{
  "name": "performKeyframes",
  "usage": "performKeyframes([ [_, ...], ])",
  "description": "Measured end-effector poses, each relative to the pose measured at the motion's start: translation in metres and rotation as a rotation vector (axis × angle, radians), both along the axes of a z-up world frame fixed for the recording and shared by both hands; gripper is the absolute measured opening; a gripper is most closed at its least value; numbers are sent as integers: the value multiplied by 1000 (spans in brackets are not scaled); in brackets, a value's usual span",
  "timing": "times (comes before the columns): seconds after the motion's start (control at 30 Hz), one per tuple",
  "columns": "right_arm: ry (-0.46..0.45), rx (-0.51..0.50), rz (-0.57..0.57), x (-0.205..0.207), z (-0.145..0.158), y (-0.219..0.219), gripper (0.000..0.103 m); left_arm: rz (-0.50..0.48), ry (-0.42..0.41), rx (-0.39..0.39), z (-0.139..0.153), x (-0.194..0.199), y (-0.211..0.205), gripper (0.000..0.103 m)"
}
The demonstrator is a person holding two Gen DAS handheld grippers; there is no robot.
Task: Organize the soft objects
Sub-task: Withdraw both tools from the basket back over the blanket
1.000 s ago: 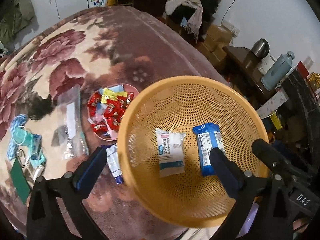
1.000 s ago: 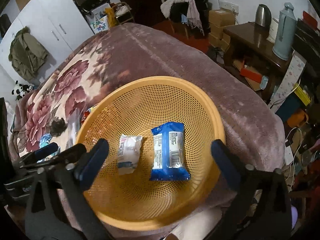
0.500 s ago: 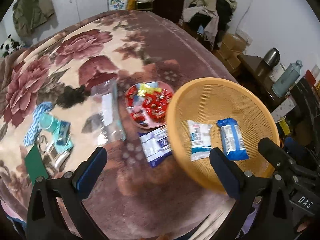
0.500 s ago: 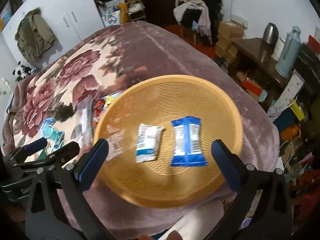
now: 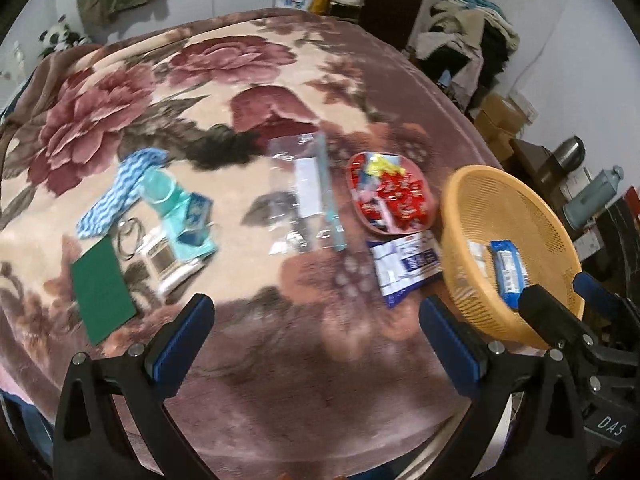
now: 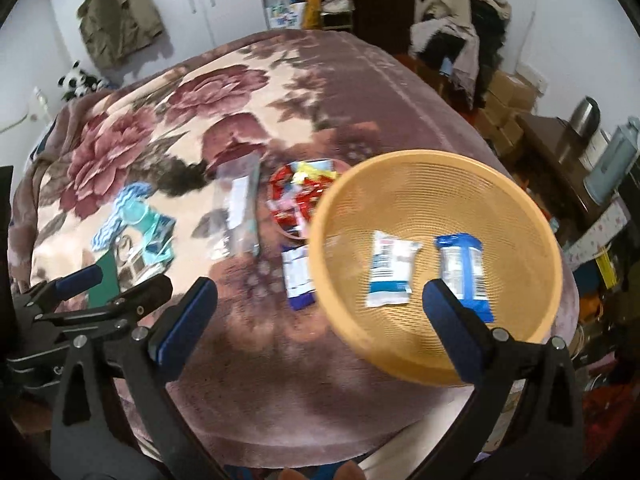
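Observation:
An orange mesh basket (image 6: 440, 200) sits on the flowered blanket and holds a white wipes pack (image 6: 390, 274) and a blue pack (image 6: 462, 268). In the left wrist view the basket (image 5: 500, 200) is at the right edge, with the blue pack (image 5: 506, 272) inside. A white-and-blue pack (image 5: 406, 266) lies on the blanket against the basket's left side, and shows as the same pack (image 6: 298, 276) in the right wrist view. My left gripper (image 5: 315, 306) and my right gripper (image 6: 320, 287) both hover open and hold nothing.
A pink plate of red candies (image 5: 390, 200) sits beyond the loose pack. A clear zip bag (image 5: 308, 196) lies left of it. Farther left are teal items (image 5: 180, 208), a blue wavy cloth (image 5: 116, 192) and a green card (image 5: 102, 288). Furniture and boxes crowd the bed's right side.
Both grippers have drawn back from the basket and swung left, so the basket sits further right in each view and more blanket shows. Nothing on the blanket moved.

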State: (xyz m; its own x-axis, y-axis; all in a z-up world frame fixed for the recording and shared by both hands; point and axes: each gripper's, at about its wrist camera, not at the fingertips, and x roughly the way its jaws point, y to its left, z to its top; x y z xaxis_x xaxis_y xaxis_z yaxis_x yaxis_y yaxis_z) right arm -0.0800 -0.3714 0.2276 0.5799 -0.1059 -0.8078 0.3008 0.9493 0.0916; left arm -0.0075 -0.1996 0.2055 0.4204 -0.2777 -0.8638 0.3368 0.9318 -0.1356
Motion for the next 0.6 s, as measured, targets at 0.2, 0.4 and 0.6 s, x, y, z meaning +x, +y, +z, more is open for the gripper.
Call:
performKeyframes([
  [0.2, 27, -29, 70, 13, -6, 38, 103, 59, 29, -5, -16, 6, 39, 102],
  [0.4, 60, -39, 128, 26, -17, 72, 103, 99, 60, -3, -33, 10, 68, 102],
  [0.6, 97, -45, 170, 37, -30, 95, 103, 127, 93, 0, -50, 15, 90, 102],
])
